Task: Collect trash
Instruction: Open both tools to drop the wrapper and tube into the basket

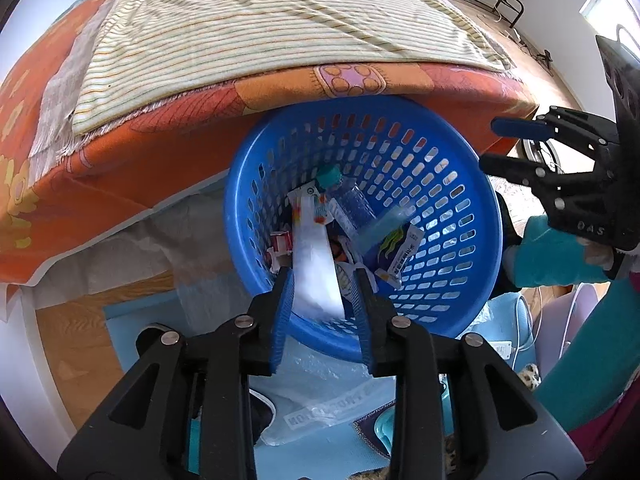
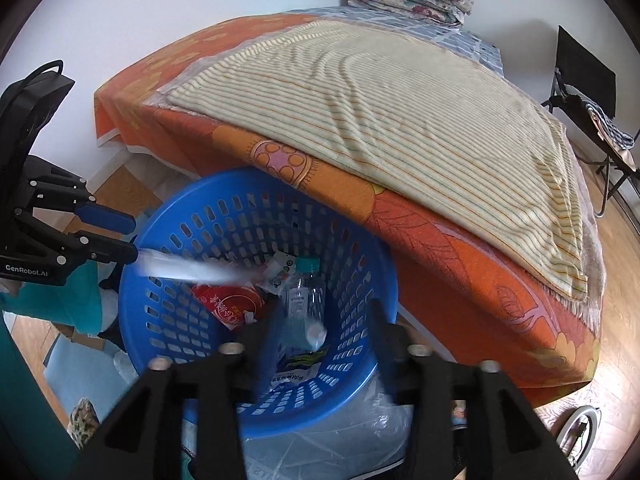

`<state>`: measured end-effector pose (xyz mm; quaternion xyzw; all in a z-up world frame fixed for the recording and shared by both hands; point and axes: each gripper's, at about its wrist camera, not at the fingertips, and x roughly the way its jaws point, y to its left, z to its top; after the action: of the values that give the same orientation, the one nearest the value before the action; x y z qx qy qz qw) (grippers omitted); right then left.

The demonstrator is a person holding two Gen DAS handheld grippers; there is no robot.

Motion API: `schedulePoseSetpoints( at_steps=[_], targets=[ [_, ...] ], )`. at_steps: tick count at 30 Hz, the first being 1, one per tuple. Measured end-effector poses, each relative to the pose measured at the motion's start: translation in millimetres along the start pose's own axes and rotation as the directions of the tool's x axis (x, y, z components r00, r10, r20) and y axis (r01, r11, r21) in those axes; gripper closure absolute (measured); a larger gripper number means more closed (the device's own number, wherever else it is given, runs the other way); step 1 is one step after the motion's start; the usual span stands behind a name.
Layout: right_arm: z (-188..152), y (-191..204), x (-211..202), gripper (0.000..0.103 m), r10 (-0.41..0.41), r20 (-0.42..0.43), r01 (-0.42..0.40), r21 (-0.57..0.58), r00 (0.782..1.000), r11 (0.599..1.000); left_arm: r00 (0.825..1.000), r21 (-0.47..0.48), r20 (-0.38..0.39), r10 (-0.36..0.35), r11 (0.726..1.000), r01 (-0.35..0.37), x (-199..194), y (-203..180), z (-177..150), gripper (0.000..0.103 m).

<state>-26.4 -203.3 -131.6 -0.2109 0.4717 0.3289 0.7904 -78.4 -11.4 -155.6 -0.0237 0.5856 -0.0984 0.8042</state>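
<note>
A blue perforated basket leans against the bed and holds trash: a clear bottle with a teal cap, wrappers and a red packet. My left gripper is open over the basket's near rim; a white wrapper lies between its fingers and is blurred in the right wrist view, seemingly falling. My right gripper is open and empty above the basket; it also shows in the left wrist view.
The bed, with an orange cover and a striped blanket, stands behind the basket. A clear plastic bag lies under the basket. A black folding chair is at the far right. The floor is wood.
</note>
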Motion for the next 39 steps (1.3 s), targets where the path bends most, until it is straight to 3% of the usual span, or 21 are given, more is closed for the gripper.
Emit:
schedulePoseSetpoints(
  at_steps=[8,10,12,13,16,18,24,27,32,36,39],
  targets=[
    [1.0,2.2,0.4,0.033,-0.016,-0.005,0.016,-0.003,1.0,1.0,1.0,-0.001,0.011,0.004,1.0,-0.004,-1.4,-4.8,6.0,0.073],
    [1.5,3.0,-0.8,0.026,-0.022,-0.002,0.022,-0.004,1.0,1.0,1.0,-0.001,0.019,0.006,1.0,-0.006,-2.7,-5.5,7.9,0.068],
    [2.4,3.0,-2.3,0.022,-0.02,0.003,0.02,0.0,1.0,1.0,0.999,-0.005,0.036,0.01,1.0,-0.01,-5.8,-5.5,10.2,0.053],
    [3.0,2.8,-3.4,0.019,-0.02,0.005,0.02,0.004,1.0,1.0,0.999,-0.009,0.047,0.012,1.0,-0.012,-7.9,-5.9,11.7,0.052],
    [4.4,2.0,-6.2,0.017,-0.014,0.01,0.014,0.016,1.0,1.0,0.998,-0.018,0.063,0.017,1.0,-0.016,-11.6,-5.6,16.2,0.05],
    [5.8,1.2,-8.3,0.017,-0.013,0.013,0.012,0.023,1.0,1.0,0.997,-0.028,0.077,0.025,0.999,-0.023,-14.5,-5.2,19.9,0.044],
    [13.0,-5.3,-18.6,0.013,-0.004,0.04,0.001,0.055,0.999,0.998,0.989,-0.046,0.141,0.05,0.998,-0.044,-29.2,-6.3,36.3,0.041],
    [17.7,-8.8,-25.3,0.012,-0.001,0.059,-0.003,0.074,0.998,0.997,0.979,-0.051,0.191,0.072,0.997,-0.063,-39.6,-8.8,45.5,0.033],
    [29.2,-16.5,-38.1,0.005,-0.009,0.099,-0.001,0.101,0.995,0.995,0.961,-0.061,0.261,0.092,0.995,-0.079,-58.1,-11.9,64.2,0.032],
    [40.1,-24.8,-47.4,0.003,-0.012,0.125,-0.004,0.128,0.992,0.992,0.938,-0.087,0.327,0.11,0.992,-0.086,-74.8,-12.3,81.0,0.02],
    [51.6,-34.5,-54.3,0.001,-0.012,0.14,-0.01,0.157,0.99,0.988,0.917,-0.104,0.38,0.125,0.99,-0.092,-89.7,-11.6,95.0,0.019]
  ],
)
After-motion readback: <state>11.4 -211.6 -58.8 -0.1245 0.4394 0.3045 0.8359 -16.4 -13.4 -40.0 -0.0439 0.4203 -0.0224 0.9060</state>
